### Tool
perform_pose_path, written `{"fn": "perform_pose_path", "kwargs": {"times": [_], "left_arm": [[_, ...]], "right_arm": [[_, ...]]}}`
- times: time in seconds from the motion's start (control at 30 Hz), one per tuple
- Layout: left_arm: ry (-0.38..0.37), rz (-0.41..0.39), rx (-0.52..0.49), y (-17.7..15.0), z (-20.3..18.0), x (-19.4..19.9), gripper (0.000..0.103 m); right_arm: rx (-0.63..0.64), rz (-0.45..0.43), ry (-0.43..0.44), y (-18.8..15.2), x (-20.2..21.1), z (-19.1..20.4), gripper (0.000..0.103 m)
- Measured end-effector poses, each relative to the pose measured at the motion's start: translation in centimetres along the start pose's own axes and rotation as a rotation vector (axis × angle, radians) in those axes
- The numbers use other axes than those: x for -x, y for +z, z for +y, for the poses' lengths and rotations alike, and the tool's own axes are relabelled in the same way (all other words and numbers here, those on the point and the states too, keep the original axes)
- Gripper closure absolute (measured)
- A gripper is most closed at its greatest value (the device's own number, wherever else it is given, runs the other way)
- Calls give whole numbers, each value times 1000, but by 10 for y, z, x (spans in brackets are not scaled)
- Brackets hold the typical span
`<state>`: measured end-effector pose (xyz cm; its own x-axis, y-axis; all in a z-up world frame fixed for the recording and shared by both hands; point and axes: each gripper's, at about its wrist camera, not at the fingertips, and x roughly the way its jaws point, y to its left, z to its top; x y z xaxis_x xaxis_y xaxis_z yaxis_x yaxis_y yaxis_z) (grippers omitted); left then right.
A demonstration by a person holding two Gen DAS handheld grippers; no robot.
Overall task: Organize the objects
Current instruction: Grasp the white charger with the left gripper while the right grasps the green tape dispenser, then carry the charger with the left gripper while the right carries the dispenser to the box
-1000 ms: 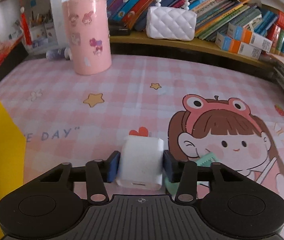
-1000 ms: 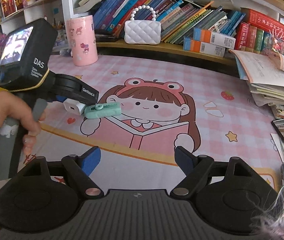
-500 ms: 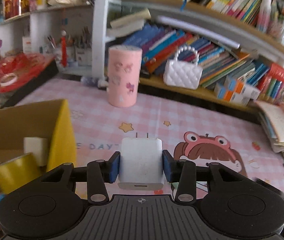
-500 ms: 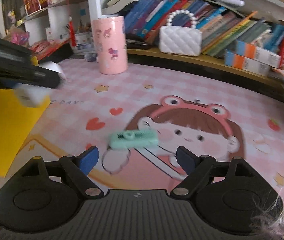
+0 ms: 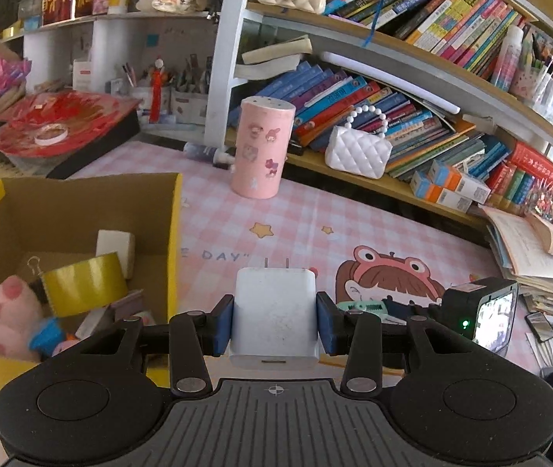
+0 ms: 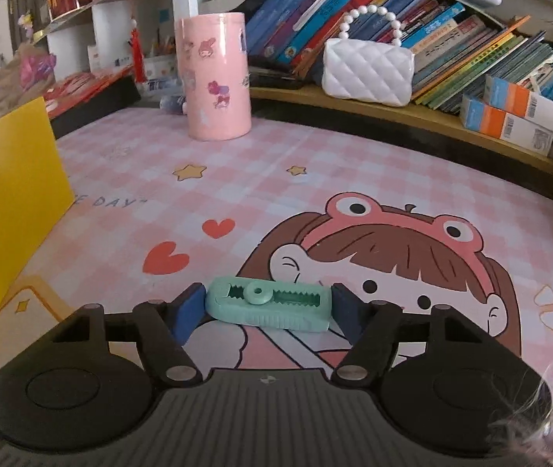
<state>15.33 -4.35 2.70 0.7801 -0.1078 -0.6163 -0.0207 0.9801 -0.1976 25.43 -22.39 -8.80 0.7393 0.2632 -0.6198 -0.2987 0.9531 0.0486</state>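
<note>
Charger (image 5: 274, 311) clamped in left gripper (image 5: 275, 321), prongs forward; was low over mat 1 s ago, now lifted, box (image 5: 81, 210) open at 9 o'clock. Drop-in looks next.

Green clip (image 6: 268, 305) flat on mat (image 6: 315, 179), between right gripper (image 6: 266, 311) pads; jaws just closing, contact unclear. Clip was well ahead earlier. Box wall (image 6: 7, 167) at 9 o'clock.

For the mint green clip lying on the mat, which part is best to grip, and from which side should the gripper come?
Grip the mint green clip by its two short ends, coming from the near side at a downward slant. It lies flat and crosswise, and the right gripper, its jaws just closing, already brackets both ends.
</note>
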Motion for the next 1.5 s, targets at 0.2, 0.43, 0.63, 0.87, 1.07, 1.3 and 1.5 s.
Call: {"fn": "perform_pose_path", "kwargs": {"times": [0.2,0.43,0.63,0.87,1.07,1.3,1.5], "left_arm": [[-38,0,18,-11,5,14,62],[-102,-8,28,-25,16,37,62],[-140,32,57,-44,41,55,62],[-149,64,103,-65,77,76,62],[-139,62,144,-78,112,102,62],[-110,83,194,-95,153,125,62],[-78,76,239,-106,186,144,62]], "right_arm": [[-46,-20,-39,3,35,1,36],[-82,-34,-92,-1,102,18,36],[-143,-24,-112,-10,160,46,36],[-107,13,-80,-37,198,102,36],[-51,18,-47,-47,212,151,36],[-16,39,-1,-58,218,202,36],[31,53,53,-63,217,245,36]]}}
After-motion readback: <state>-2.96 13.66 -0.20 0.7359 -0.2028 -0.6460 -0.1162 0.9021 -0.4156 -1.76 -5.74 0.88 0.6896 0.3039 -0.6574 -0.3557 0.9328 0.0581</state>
